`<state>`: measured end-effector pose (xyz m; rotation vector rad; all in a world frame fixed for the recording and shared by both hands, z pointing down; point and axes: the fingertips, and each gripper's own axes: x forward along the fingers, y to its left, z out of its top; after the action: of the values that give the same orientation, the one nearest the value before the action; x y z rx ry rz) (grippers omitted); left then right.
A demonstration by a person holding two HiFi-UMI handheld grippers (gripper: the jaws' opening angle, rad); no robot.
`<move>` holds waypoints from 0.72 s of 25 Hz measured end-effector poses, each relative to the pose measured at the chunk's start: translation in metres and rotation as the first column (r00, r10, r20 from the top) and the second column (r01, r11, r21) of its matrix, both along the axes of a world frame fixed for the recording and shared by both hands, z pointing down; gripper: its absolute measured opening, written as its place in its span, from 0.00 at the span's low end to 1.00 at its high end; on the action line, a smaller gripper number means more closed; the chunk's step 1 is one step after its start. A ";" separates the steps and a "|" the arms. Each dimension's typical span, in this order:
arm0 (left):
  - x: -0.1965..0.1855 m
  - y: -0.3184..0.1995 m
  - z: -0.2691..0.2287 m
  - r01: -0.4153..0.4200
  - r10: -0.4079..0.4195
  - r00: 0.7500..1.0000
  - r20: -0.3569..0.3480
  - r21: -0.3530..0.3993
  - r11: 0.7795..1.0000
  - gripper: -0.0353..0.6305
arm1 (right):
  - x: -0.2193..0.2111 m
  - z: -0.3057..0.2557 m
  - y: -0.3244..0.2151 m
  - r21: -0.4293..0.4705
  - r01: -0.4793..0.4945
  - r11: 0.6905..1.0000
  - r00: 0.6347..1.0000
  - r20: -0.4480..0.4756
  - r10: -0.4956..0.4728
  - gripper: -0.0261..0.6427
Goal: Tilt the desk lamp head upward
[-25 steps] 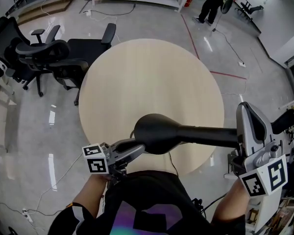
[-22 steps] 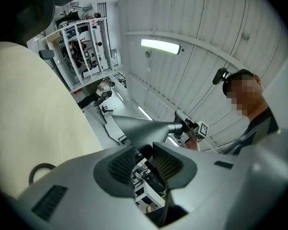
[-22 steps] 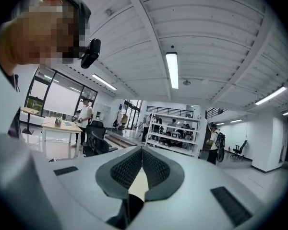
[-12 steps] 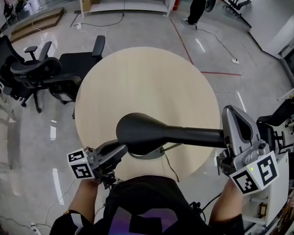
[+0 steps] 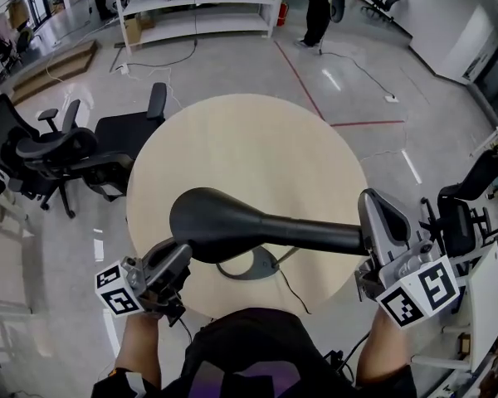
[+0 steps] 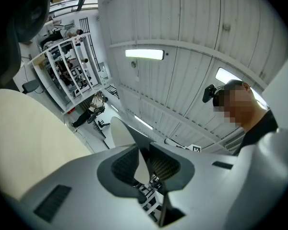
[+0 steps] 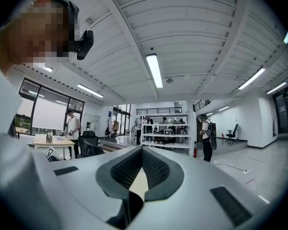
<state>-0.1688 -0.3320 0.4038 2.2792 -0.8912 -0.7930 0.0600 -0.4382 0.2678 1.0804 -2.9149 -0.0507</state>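
Black lamp head (image 5: 212, 220) sat ungripped; left claw (image 5: 181, 259) half-parted, just closing on nothing (right claw (image 5: 372, 207) pinched together, empty). Nudging w/o grip could've skidded its base (image 5: 253, 265).

In the middle of the head view, the lamp head (image 5: 212, 222) hides most of the lamp base (image 5: 253, 265). The lamp arm (image 5: 315, 235) ends behind the right gripper (image 5: 377, 212).

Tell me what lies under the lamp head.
Under the lamp head, the grey lamp base sits on the round table; the head hides part of that base.
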 end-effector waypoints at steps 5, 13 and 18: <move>0.000 -0.004 -0.019 0.011 -0.012 0.999 0.040 0.022 1.000 0.23 | 0.011 0.008 -0.002 -0.014 -0.008 1.000 1.000 0.022 0.009 0.06; -0.001 -0.007 -0.061 0.045 -0.059 0.990 0.125 0.107 0.993 0.21 | 0.023 0.026 -0.008 -0.057 -0.023 0.998 0.998 0.049 0.026 0.06; 0.005 -0.010 -0.088 0.051 -0.078 0.983 0.168 0.159 0.986 0.20 | 0.028 0.038 -0.009 -0.086 -0.019 0.996 0.997 0.071 0.025 0.06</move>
<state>-0.1634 -0.3419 0.3159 2.4965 -1.0183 -0.7209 0.0881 -0.4468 0.3061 1.1242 -2.9369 0.1139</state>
